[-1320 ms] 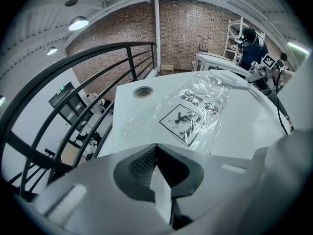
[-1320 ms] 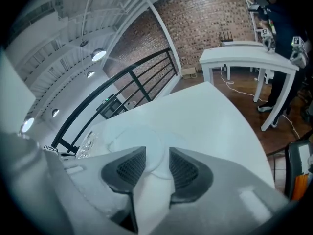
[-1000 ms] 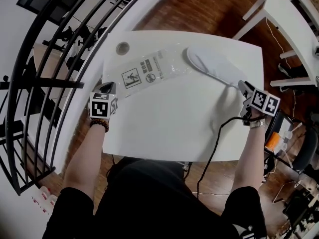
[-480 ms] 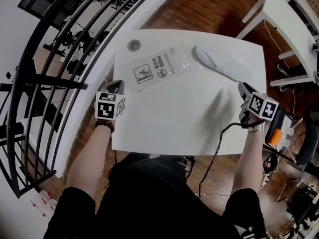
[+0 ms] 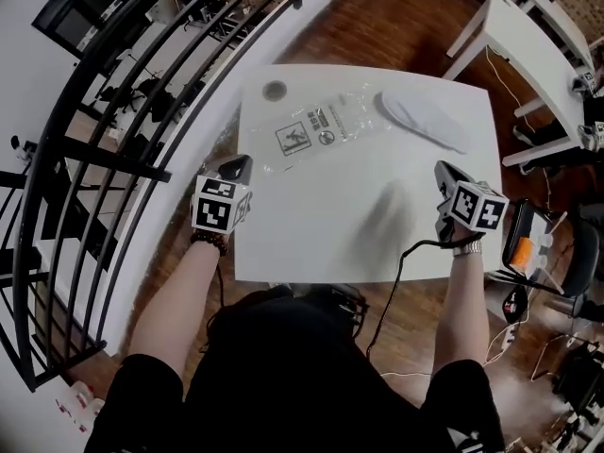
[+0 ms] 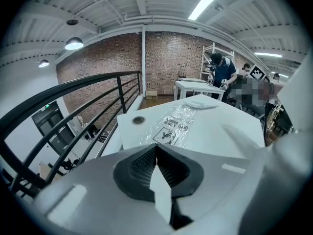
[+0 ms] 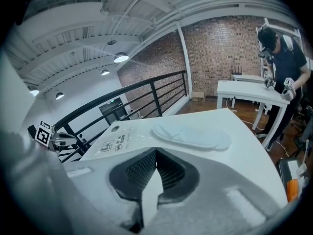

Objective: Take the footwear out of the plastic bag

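Note:
A white slipper (image 5: 423, 121) lies flat on the white table (image 5: 330, 229) at the far right, outside the clear plastic bag (image 5: 316, 132). The bag lies flattened beside it, printed labels up. My left gripper (image 5: 237, 167) hovers at the table's left edge, shut and empty, short of the bag (image 6: 173, 126). My right gripper (image 5: 443, 171) is near the right edge, its jaws closing until they meet, nothing between them. In the right gripper view the slipper (image 7: 190, 135) lies ahead of the right gripper (image 7: 155, 153), apart from it. The left gripper (image 6: 156, 148) points toward the bag.
A round cable hole (image 5: 275, 90) is in the table's far left corner. A black railing (image 5: 113, 159) runs along the left. A black cable (image 5: 396, 272) hangs over the front edge. Another white table (image 5: 528, 36) stands to the right, with a person (image 7: 286, 58) at it.
My right gripper has drawn back from the slipper's end toward me. The left gripper stays at the table's left edge. The head view has shifted.

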Available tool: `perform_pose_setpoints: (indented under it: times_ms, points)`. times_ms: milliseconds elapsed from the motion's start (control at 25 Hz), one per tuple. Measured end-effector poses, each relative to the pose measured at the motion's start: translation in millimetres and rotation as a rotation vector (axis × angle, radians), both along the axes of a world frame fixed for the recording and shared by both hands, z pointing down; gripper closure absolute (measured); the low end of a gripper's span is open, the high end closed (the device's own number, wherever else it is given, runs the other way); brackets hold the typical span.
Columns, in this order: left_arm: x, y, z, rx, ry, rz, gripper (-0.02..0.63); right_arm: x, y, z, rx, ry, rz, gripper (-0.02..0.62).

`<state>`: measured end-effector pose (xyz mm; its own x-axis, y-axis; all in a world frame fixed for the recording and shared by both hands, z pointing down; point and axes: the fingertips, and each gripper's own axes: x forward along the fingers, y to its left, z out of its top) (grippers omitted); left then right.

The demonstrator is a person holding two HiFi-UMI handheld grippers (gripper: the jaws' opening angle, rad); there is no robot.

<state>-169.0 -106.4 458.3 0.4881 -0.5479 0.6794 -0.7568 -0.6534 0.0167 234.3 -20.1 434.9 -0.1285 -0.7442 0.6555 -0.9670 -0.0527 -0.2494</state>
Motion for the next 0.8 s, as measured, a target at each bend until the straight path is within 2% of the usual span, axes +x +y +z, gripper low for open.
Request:
perform_pose_setpoints:
  times_ms: [520,800]
  points:
    - [5,47,-67,0.102,0.161,0.216,0.589,-150,44,-58,0.118,0.097,-0.080,0.601]
    - [17,88,-113,0.129,0.259,0.314,0.589,-215,75,-84,0.162,0.128,-0.111,0.601]
